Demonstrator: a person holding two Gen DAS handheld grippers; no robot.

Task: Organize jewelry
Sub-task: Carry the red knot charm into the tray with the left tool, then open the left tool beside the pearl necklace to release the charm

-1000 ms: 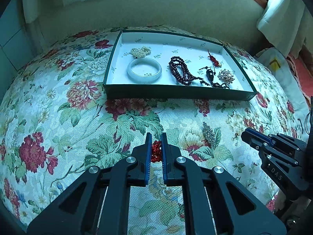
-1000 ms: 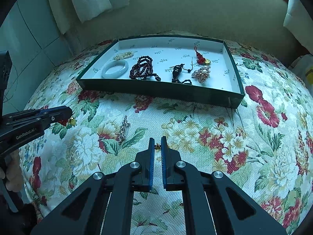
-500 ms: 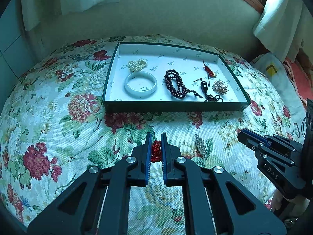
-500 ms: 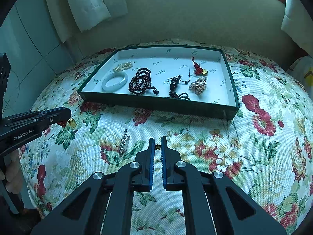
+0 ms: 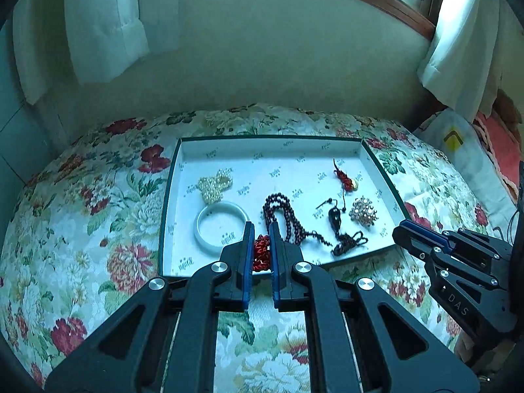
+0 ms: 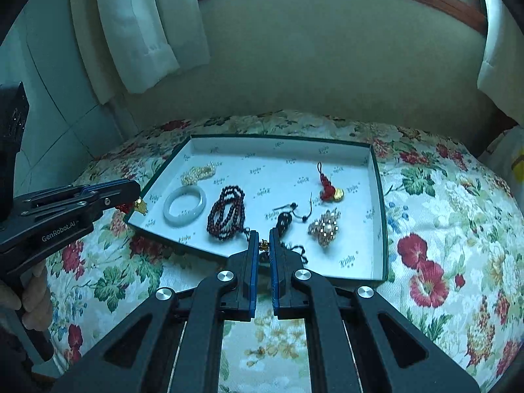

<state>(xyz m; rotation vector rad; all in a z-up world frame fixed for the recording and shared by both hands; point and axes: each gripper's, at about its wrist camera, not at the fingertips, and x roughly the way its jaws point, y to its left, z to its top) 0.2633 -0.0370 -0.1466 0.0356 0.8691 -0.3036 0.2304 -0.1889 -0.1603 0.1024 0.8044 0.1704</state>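
Both grippers are up over the flowery tablecloth (image 5: 82,229) on the table, each carrying something toward the tray.

The left gripper (image 5: 261,239) has its fingers pinching a red knotted cord charm (image 5: 261,255). From the right wrist view you can see a little gold piece (image 6: 140,205) dangling off the tip of it, right by the tray's near-left corner.

The right gripper (image 6: 263,239) has its fingers pressed nearly together on a tiny gold bit (image 6: 263,245), too small to say what it is exactly, maybe an earring or small charm.

The tray (image 5: 165,229) is a shallow green-edged box with a white lining, sitting in the middle of the table. Inside it, going left to right:
- a clump of small pearls (image 5: 215,186) toward the back left
- a pale jade-looking bangle (image 5: 201,232) touching or just in front of the pearls
- a loop of dark red beads (image 5: 281,213) in the middle
- a dark pendant on a black cord (image 5: 334,217)
- a sparkly brooch (image 5: 363,212) just right of that
- another red knot charm with a gold bead (image 5: 344,178) behind the brooch

A hand (image 6: 32,298) holds the left gripper's handle at the left edge of the right wrist view. White curtains (image 6: 140,32) hang on the wall behind.
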